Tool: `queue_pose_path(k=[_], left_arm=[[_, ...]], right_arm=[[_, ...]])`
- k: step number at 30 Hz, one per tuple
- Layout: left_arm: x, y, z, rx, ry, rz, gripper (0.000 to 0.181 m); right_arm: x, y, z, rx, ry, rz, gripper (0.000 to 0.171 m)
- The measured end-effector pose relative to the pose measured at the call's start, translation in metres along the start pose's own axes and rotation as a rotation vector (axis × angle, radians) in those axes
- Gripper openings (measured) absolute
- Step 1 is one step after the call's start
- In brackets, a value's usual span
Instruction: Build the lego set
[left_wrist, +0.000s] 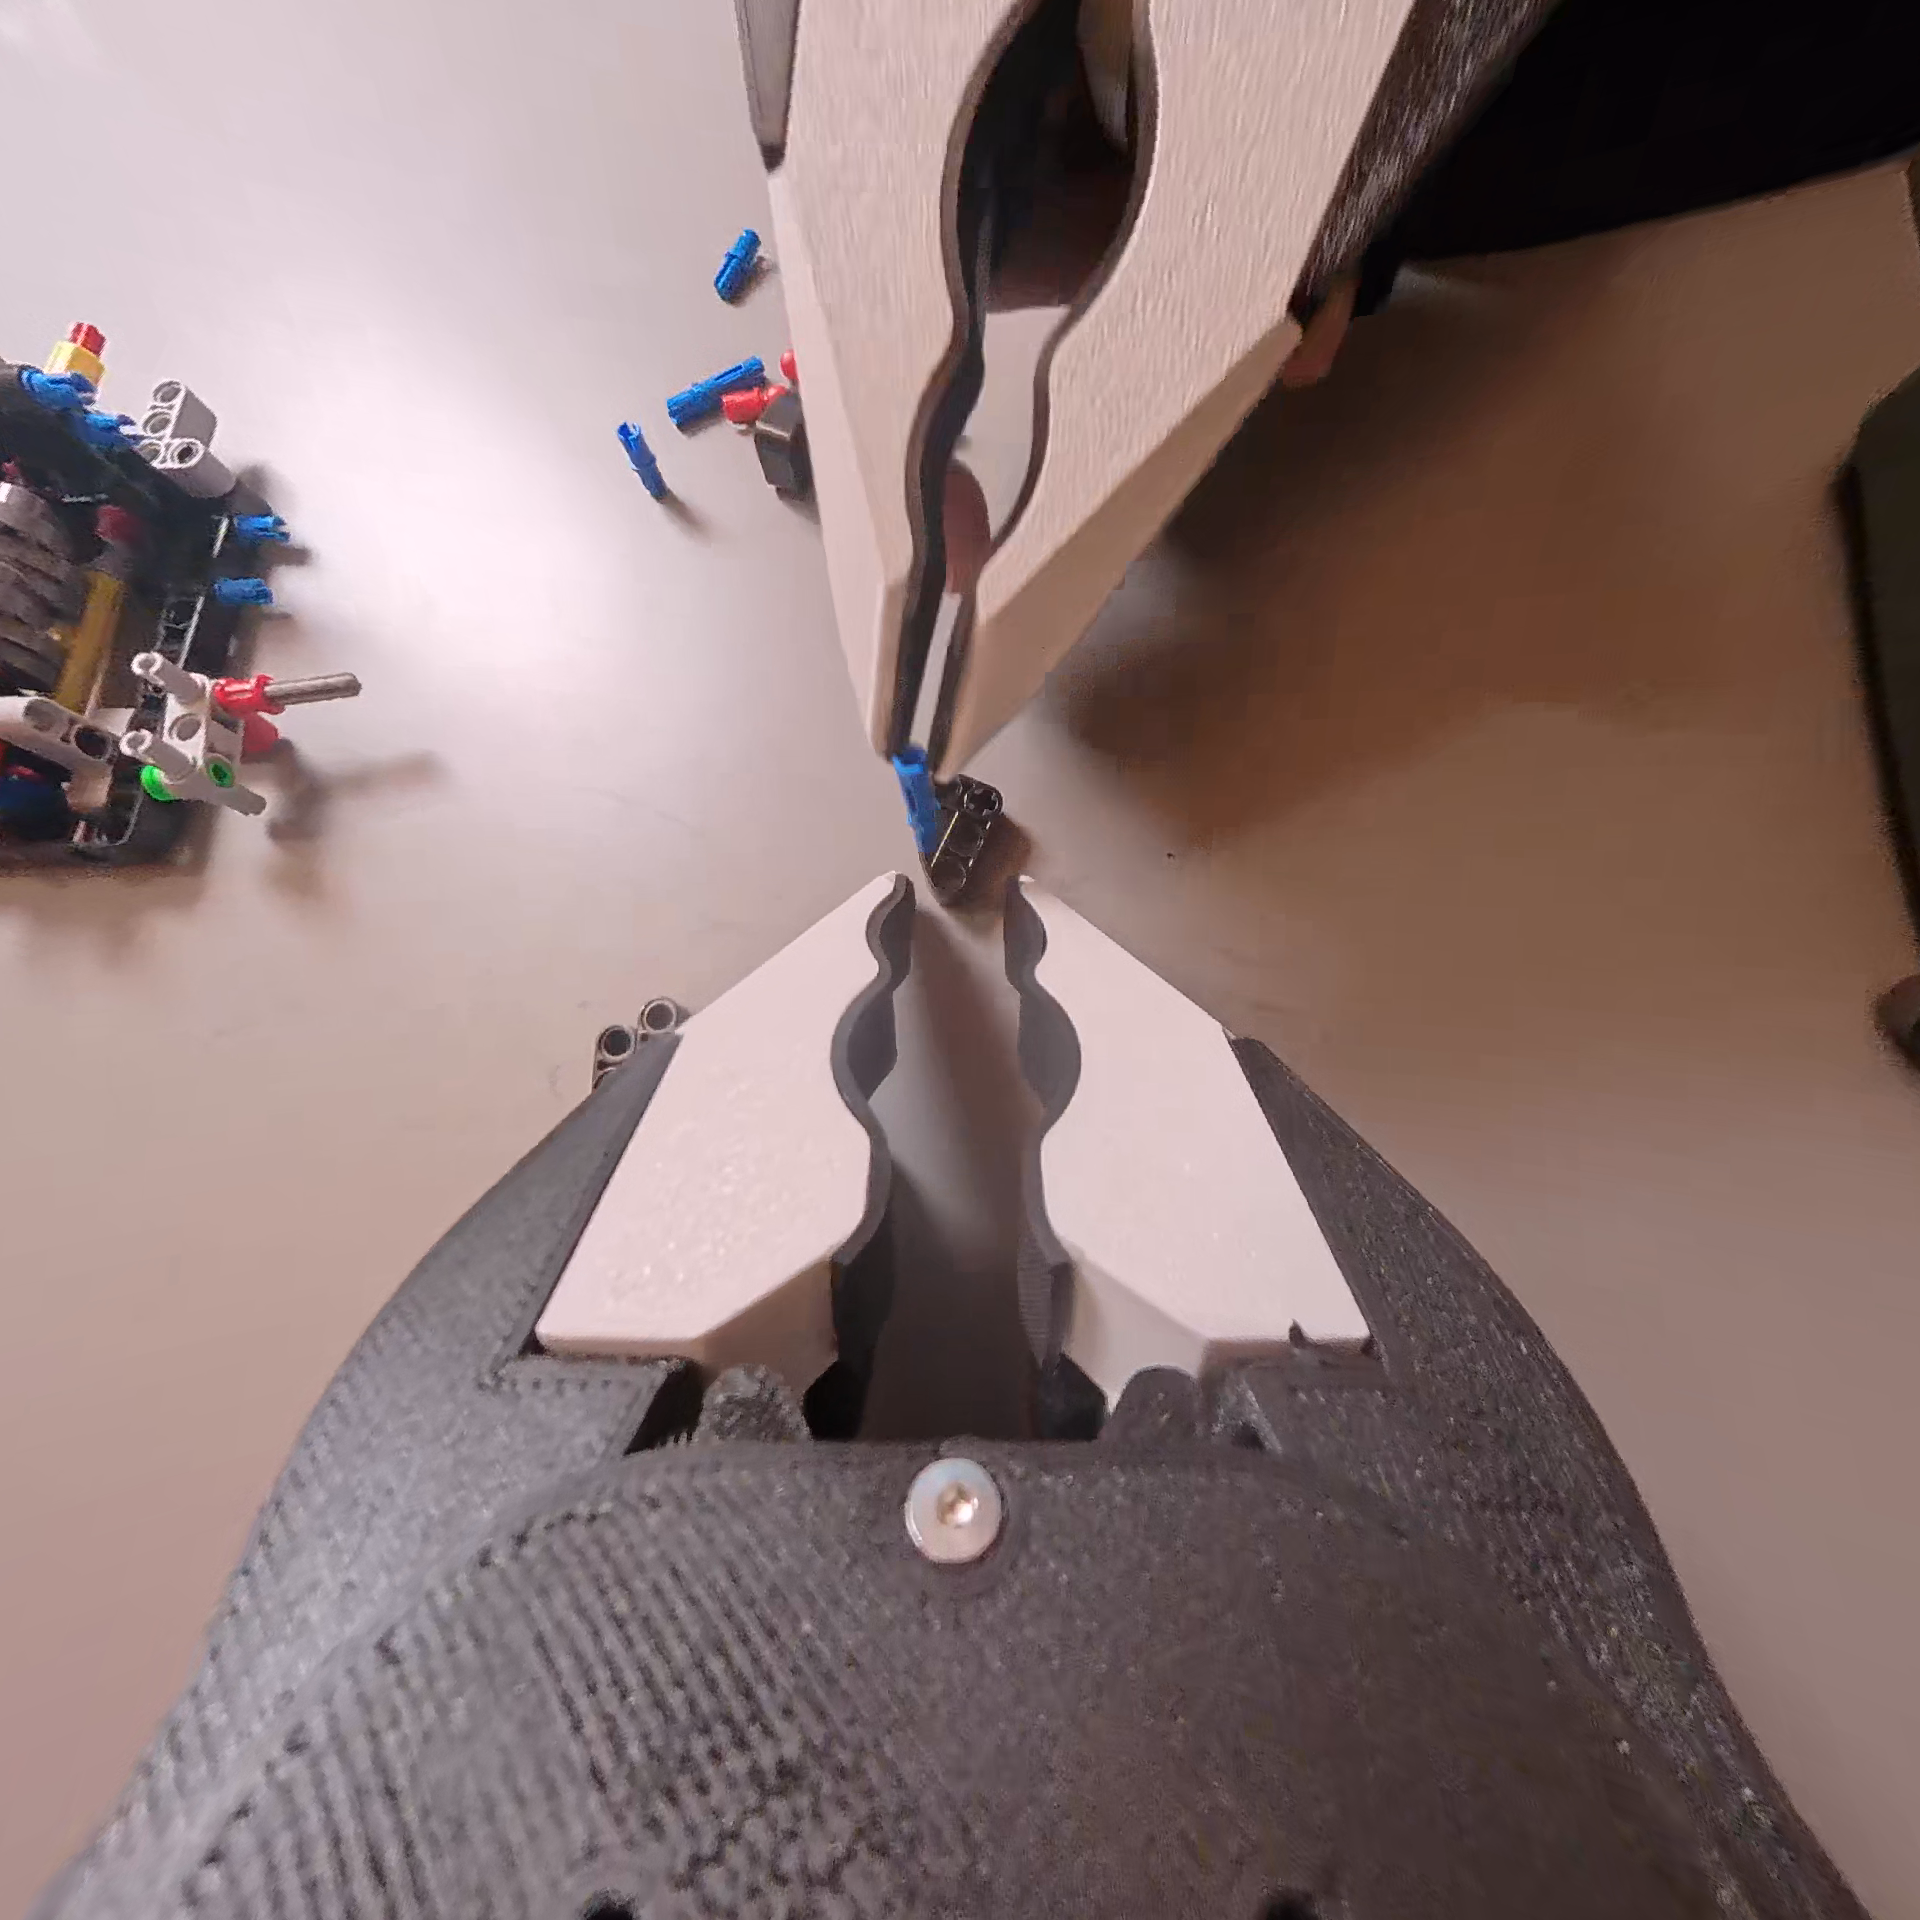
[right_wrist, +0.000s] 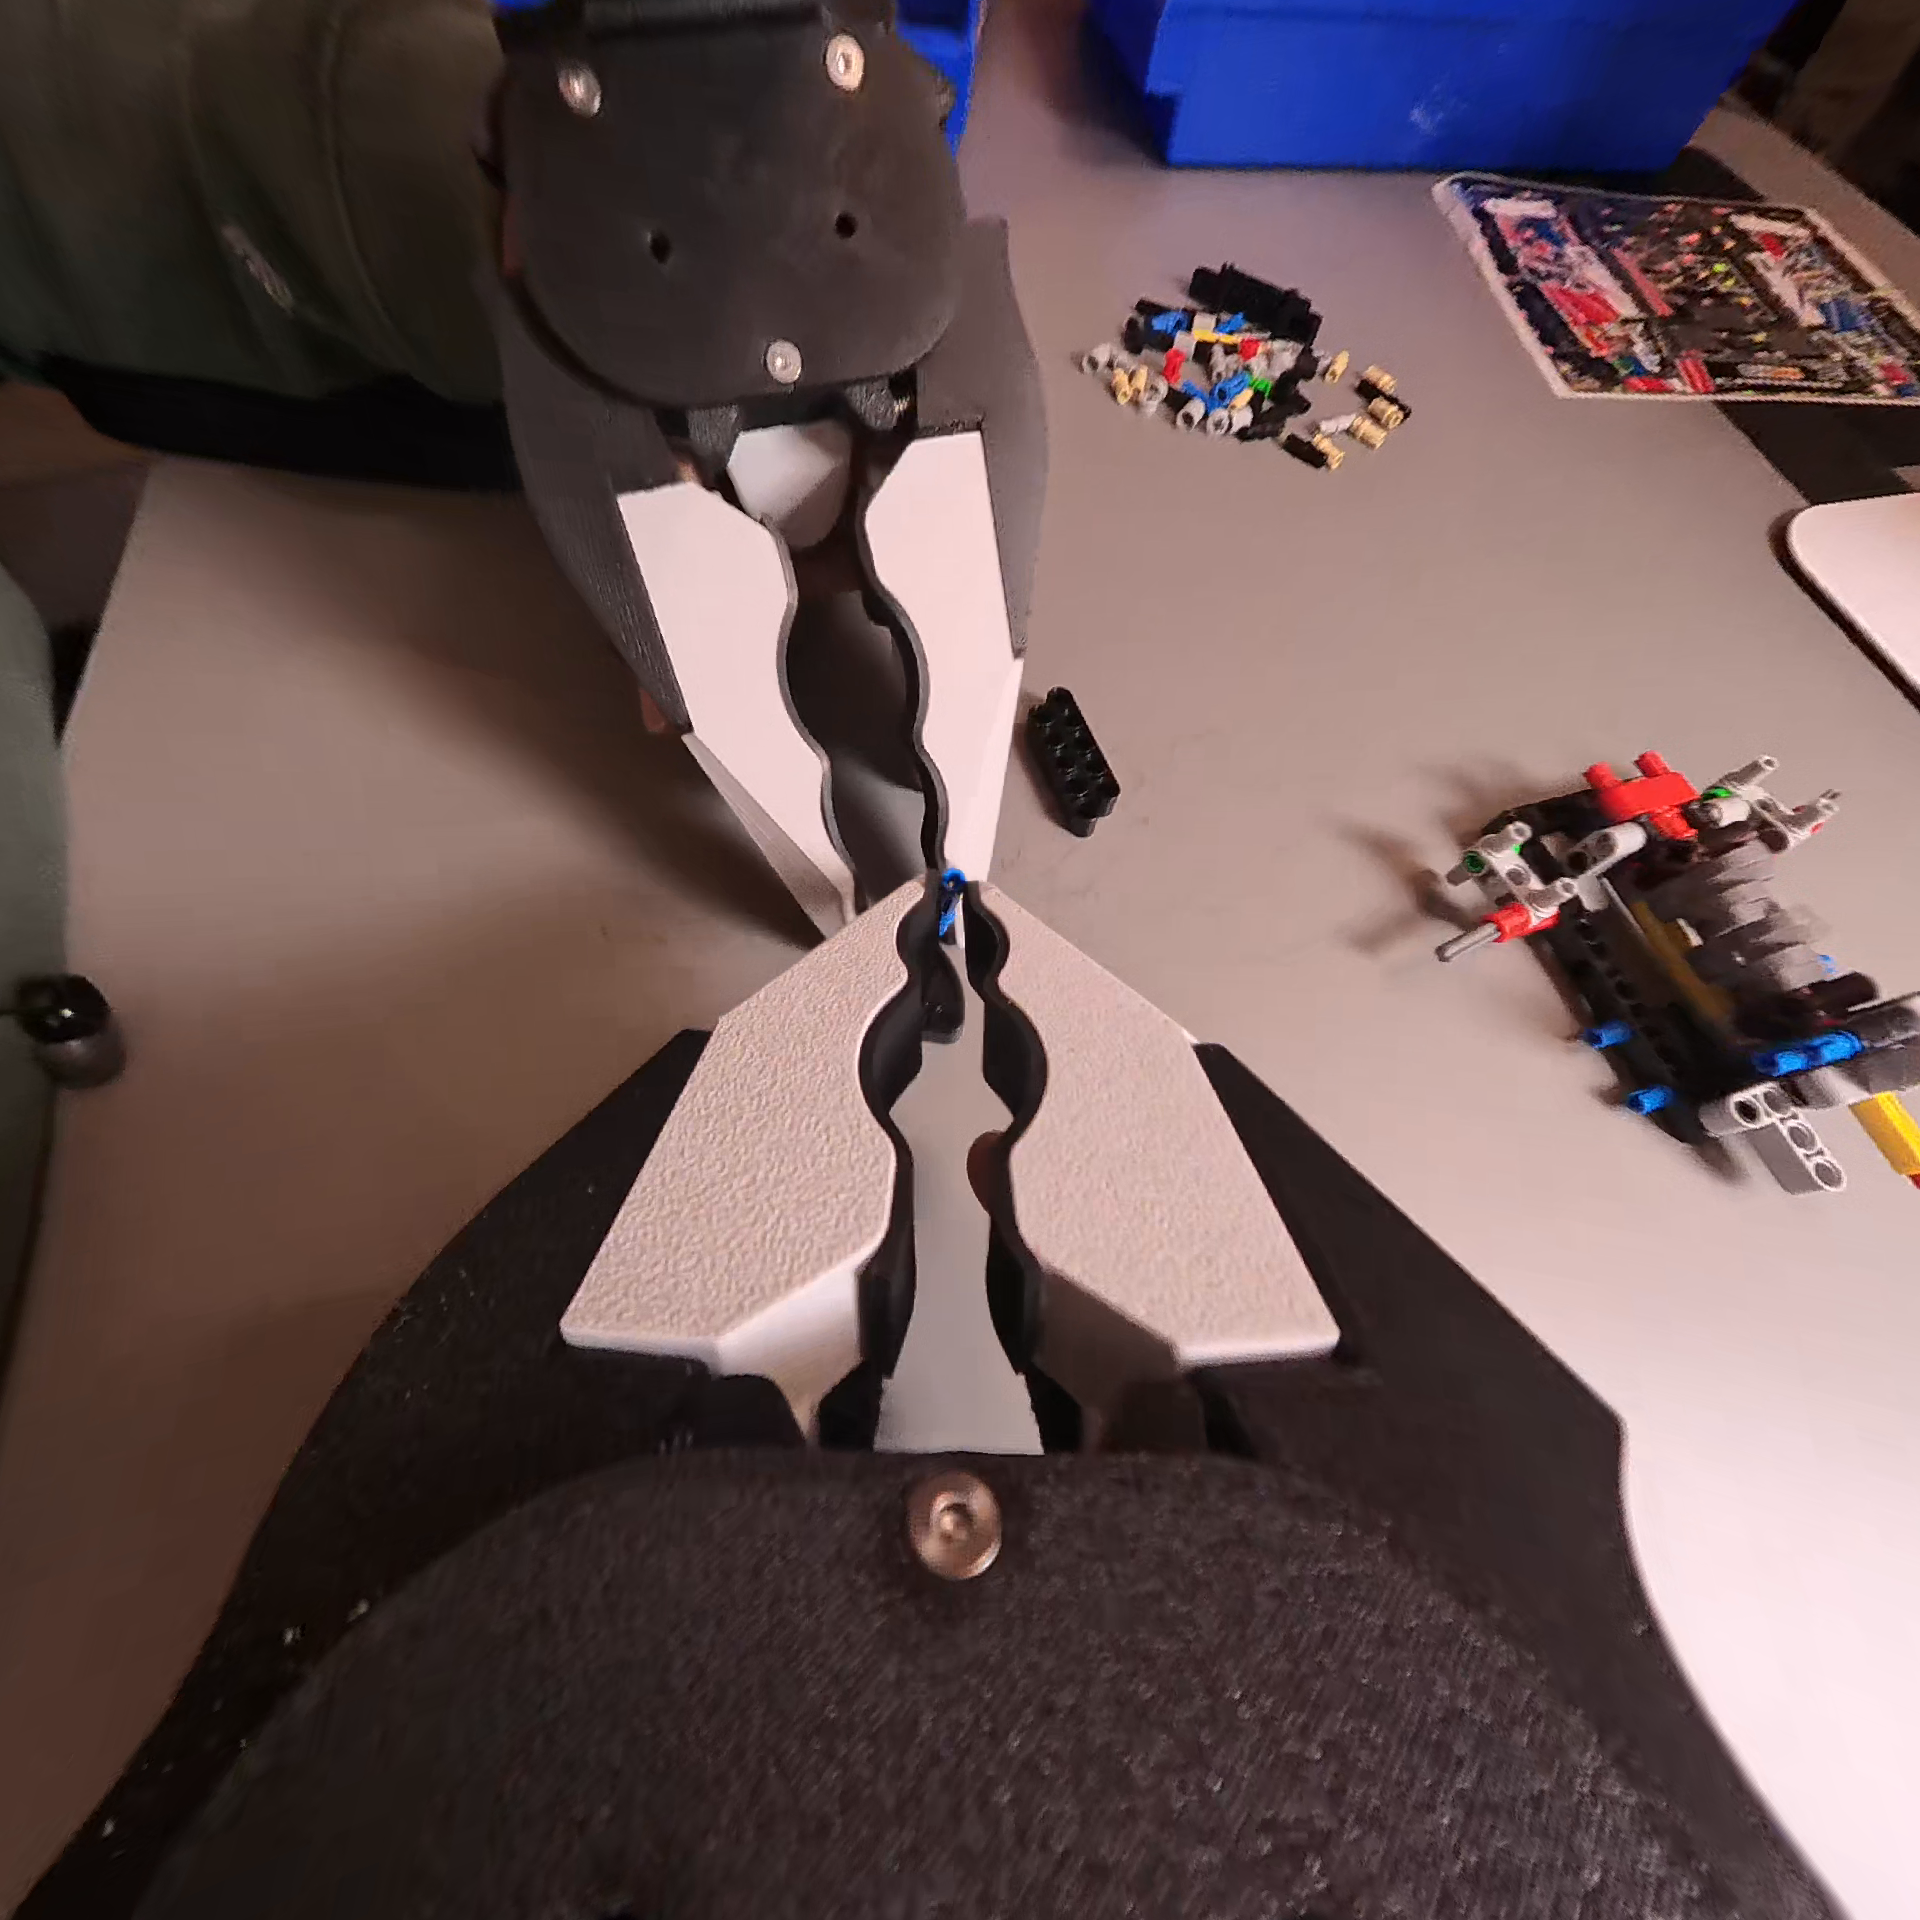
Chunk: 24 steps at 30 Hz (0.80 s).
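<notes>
One blue pin between claws

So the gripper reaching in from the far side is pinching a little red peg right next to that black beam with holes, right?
Not red: the peg is blue. The left wrist view shows it pinched at the tips of the right gripper, right beside the black beam with holes, as you said.

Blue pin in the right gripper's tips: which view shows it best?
Left wrist view: the blue pin shows clear, pinched by the right gripper beside the black beam. Right wrist view shows only a blue sliver.
</notes>
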<state>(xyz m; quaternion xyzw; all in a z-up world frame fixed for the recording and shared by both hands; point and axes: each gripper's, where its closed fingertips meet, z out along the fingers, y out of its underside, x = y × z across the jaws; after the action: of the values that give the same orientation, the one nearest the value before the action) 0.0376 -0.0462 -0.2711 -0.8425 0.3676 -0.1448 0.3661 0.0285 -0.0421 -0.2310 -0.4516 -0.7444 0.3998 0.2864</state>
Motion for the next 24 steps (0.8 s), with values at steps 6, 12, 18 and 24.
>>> queue_pose_path(k=[6, 12, 18, 24], left_arm=[[0.000, -0.003, 0.003, 0.012, -0.023, 0.014, 0.007], [0.011, 0.000, -0.001, -0.001, 0.009, 0.013, 0.009], [0.048, 0.000, -0.013, 0.043, 0.217, 0.029, 0.011], [0.022, -0.007, -0.020, 0.086, 0.179, 0.062, 0.019]], right_arm=[[0.005, 0.007, 0.002, -0.046, 0.027, -0.008, 0.001], [0.022, 0.008, -0.011, -0.032, 0.086, 0.010, 0.001], [0.033, 0.005, -0.022, -0.004, 0.122, 0.019, 0.001], [0.039, -0.001, -0.030, 0.022, 0.144, 0.015, 0.001]])
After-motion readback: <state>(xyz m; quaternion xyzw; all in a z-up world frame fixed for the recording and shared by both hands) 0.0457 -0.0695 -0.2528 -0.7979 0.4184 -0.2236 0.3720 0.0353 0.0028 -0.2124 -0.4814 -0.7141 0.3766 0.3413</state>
